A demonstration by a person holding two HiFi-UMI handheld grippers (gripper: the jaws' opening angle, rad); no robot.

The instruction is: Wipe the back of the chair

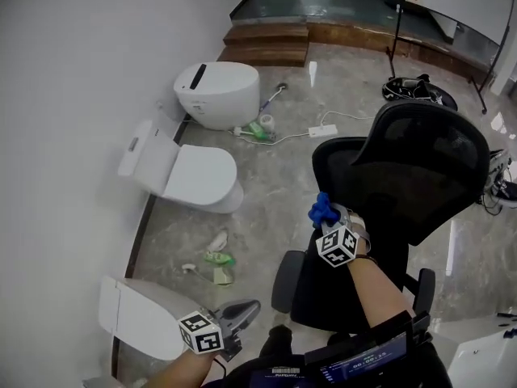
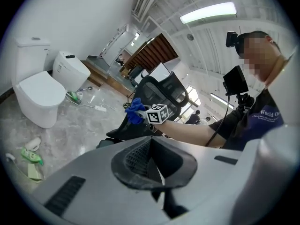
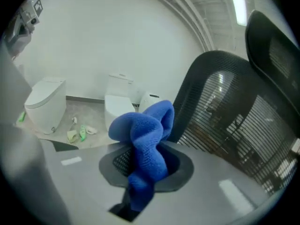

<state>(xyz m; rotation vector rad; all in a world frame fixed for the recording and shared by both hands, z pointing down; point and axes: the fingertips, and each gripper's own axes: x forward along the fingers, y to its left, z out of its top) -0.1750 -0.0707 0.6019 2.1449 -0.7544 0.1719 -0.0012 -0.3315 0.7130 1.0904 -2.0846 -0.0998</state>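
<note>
place: showroom-like hall | evidence: toilets [image 1: 202, 180] lined along white wall [image 1: 73, 71], glossy stone floor [image 1: 283, 192], wooden steps [image 1: 266, 43]

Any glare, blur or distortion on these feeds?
Head view: sharp, with glare streaks on the glossy floor. Left gripper view: fisheye, dark corners, ceiling light blown out. Right gripper view: fisheye bows the chair back; the blue cloth is close and soft.

A plain white wall [image 1: 81, 55] meets a glossy grey marbled floor [image 1: 275, 186], with a row of white ceramic toilets [image 1: 187, 176] along its foot, brown wooden steps [image 1: 265, 45] at the far end, and a long ceiling strip light [image 2: 209, 12] glowing overhead.
</note>
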